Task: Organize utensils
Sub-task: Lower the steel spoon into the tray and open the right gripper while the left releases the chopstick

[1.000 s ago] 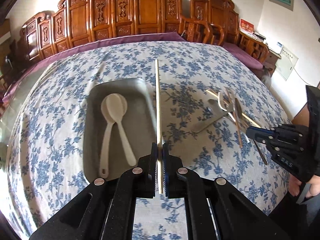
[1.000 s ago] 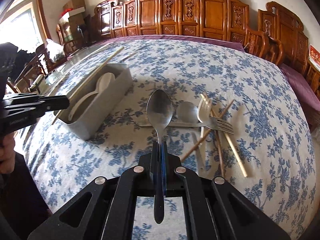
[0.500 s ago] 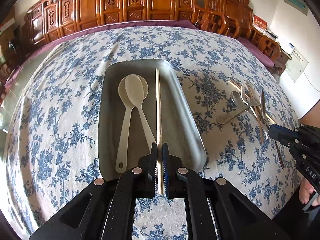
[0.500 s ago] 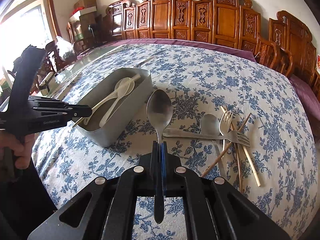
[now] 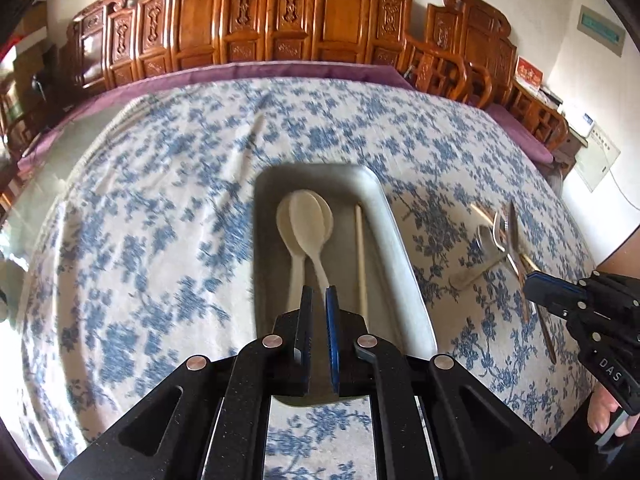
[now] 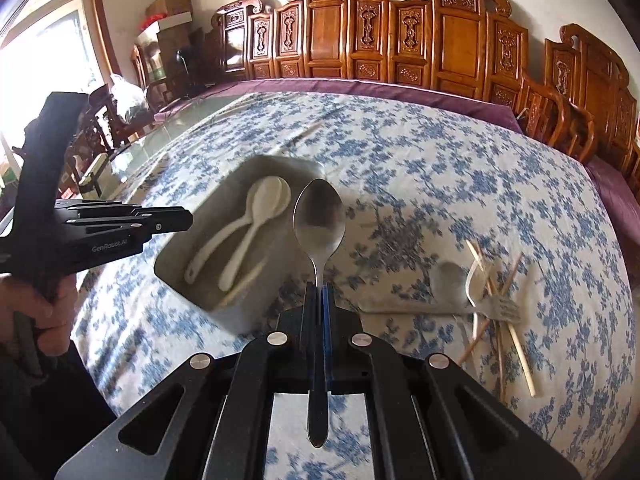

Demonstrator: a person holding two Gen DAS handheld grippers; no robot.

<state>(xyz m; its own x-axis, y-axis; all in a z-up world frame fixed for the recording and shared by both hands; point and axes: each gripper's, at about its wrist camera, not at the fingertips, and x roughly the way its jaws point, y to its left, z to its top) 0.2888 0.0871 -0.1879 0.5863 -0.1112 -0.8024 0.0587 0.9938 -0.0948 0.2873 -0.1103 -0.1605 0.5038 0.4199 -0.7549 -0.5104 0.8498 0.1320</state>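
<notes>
A grey metal tray (image 5: 390,216) lies on the flowered tablecloth; it also shows in the right wrist view (image 6: 180,278). In it lie two white spoons (image 5: 310,220) and one wooden chopstick (image 5: 361,256). My left gripper (image 5: 319,296) hovers over the tray's near end, jaws slightly apart and empty. My right gripper (image 6: 319,290) is shut on a metal spoon (image 6: 319,220), bowl forward, held above the tray's right edge. A pile of loose utensils (image 6: 486,296) lies to the right: a spoon, forks and chopsticks.
The left gripper's body (image 6: 92,232) shows at the left of the right wrist view. The right gripper (image 5: 580,308) shows at the right of the left wrist view. Carved wooden chairs (image 6: 440,32) line the table's far side.
My left gripper opened and let the chopstick drop into the tray, then shifted left. My right gripper carried the metal spoon left, toward the tray.
</notes>
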